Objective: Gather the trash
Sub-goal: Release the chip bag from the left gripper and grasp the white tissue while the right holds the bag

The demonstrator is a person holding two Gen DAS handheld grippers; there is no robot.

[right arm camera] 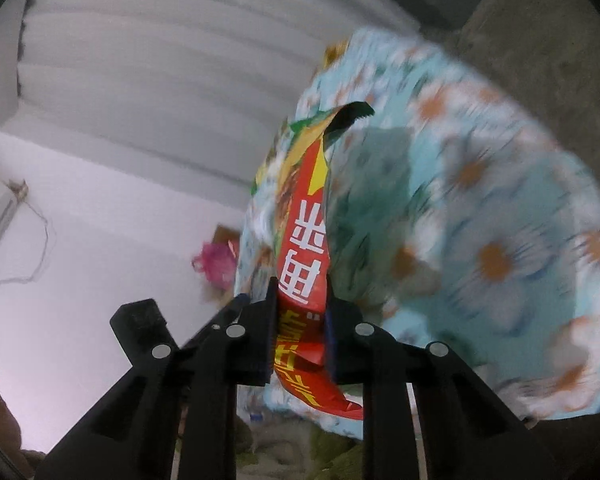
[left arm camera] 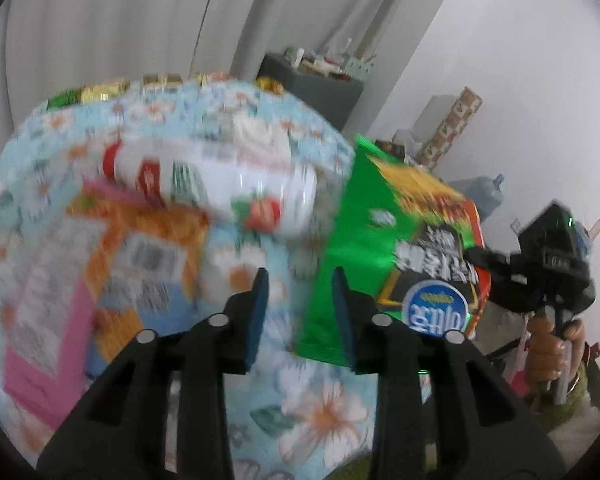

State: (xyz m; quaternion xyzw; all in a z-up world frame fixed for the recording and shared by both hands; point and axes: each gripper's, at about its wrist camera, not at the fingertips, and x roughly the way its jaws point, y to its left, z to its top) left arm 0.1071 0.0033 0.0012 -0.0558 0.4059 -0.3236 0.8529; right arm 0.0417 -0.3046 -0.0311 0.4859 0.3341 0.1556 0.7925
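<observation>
On the tabletop under its pale blue flowered cloth (left arm camera: 324, 412), a flat pink-and-orange snack wrapper (left arm camera: 100, 264) lies farthest left, with a white plastic bottle with a red cap and strawberry label (left arm camera: 220, 184) lying on its side just beyond, long axis slanting across the view. The left tongs (left arm camera: 300, 312) stand apart and empty over bare cloth (bottle ahead and to their left, closest to this hand). Rightward, the right tongs (right arm camera: 300, 320) are clamped on a green-and-red foil snack packet (left arm camera: 404, 240), off the cloth, its long axis running away from them.
</observation>
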